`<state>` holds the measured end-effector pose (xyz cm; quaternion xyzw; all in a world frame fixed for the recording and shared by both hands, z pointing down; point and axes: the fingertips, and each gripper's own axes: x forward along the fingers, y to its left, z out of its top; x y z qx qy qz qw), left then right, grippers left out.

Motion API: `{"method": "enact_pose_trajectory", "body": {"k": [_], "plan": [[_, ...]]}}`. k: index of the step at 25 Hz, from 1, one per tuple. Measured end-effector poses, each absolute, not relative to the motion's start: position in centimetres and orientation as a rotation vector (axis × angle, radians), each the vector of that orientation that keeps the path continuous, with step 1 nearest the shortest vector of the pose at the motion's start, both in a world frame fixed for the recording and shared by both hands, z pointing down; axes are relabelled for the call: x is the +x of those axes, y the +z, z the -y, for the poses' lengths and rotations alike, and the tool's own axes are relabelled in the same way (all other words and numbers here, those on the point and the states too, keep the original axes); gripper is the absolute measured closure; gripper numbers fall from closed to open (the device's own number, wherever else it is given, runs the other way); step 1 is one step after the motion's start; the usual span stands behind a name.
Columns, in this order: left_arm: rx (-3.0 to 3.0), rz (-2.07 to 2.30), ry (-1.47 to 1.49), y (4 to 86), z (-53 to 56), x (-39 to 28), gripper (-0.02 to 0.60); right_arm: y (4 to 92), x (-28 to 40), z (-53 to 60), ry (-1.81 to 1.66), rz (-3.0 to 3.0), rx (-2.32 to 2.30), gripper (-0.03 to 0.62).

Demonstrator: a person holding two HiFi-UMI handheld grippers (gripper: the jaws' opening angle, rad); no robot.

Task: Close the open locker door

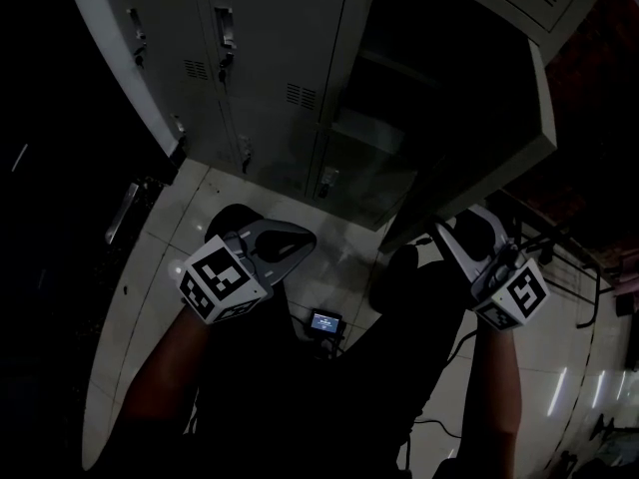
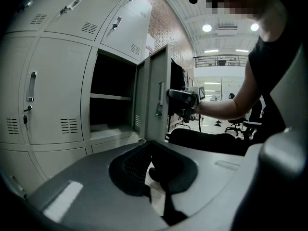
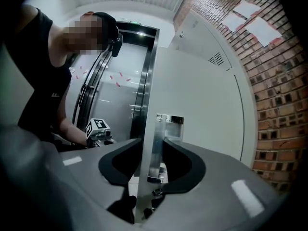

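R gripper [image 3: 153, 150] clamps upright locker door [image 3: 197, 105], swung outward; L gripper [image 2: 153, 165] jaws together.

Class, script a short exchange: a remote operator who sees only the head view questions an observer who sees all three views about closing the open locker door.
Operator: How does the right gripper sit on the locker door?
Observer: Its jaws are closed on the door's edge, one of them against the metal handle.
Operator: And the left gripper?
Observer: Shut, with nothing between its jaws.
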<state>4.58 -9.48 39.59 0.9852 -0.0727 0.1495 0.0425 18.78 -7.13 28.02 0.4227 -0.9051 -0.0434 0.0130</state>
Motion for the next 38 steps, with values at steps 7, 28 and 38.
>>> {"method": "enact_pose_trajectory", "body": {"k": [7,28,38], "plan": [[3.014,0.218,0.459,39.7,9.3,4.6,0.569,28.3,14.9,12.4,-0.243,2.717,1.338,0.461],[3.021,0.217,0.447,39.5,9.3,4.7,0.569,28.6,13.5,31.4,-0.136,2.396,1.671,0.467],[3.018,0.216,0.441,39.4,9.4,4.6,0.569,28.3,15.9,36.1,0.015,2.259,1.964,0.468]]}}
